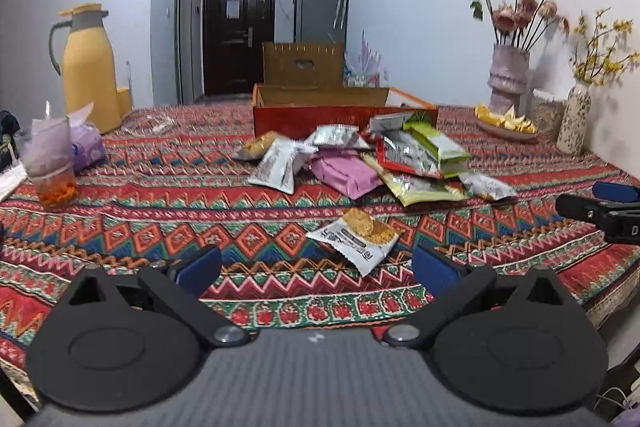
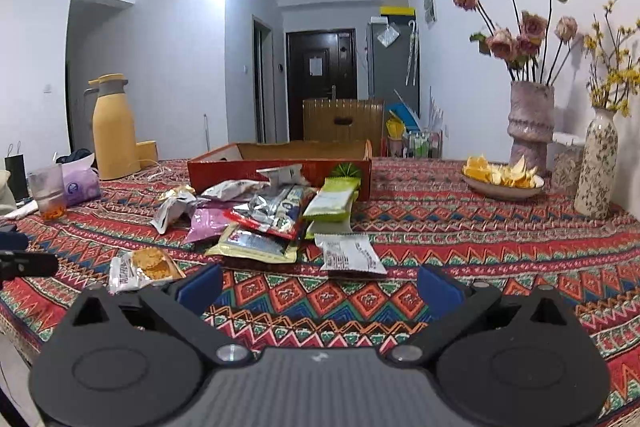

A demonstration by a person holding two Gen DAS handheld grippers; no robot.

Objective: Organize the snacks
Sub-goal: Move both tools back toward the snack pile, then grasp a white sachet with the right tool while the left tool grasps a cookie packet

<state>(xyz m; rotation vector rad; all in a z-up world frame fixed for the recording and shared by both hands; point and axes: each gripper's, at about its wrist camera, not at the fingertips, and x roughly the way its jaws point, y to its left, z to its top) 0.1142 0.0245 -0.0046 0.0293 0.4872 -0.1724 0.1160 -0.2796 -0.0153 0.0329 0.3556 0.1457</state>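
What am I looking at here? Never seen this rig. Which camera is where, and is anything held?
There is no robot arm: a person holds a two-finger gripper in each hand, each with a fisheye camera looking forward along its fingers. One picture comes from the left gripper, the other from the right gripper. Both are open and hold nothing. Ahead, on a patterned tablecloth, lies a pile of snack packets in front of an open red box. One cracker packet lies apart, nearest the left gripper. Also there: a yellow jug, flower vases and a plate of orange peel.
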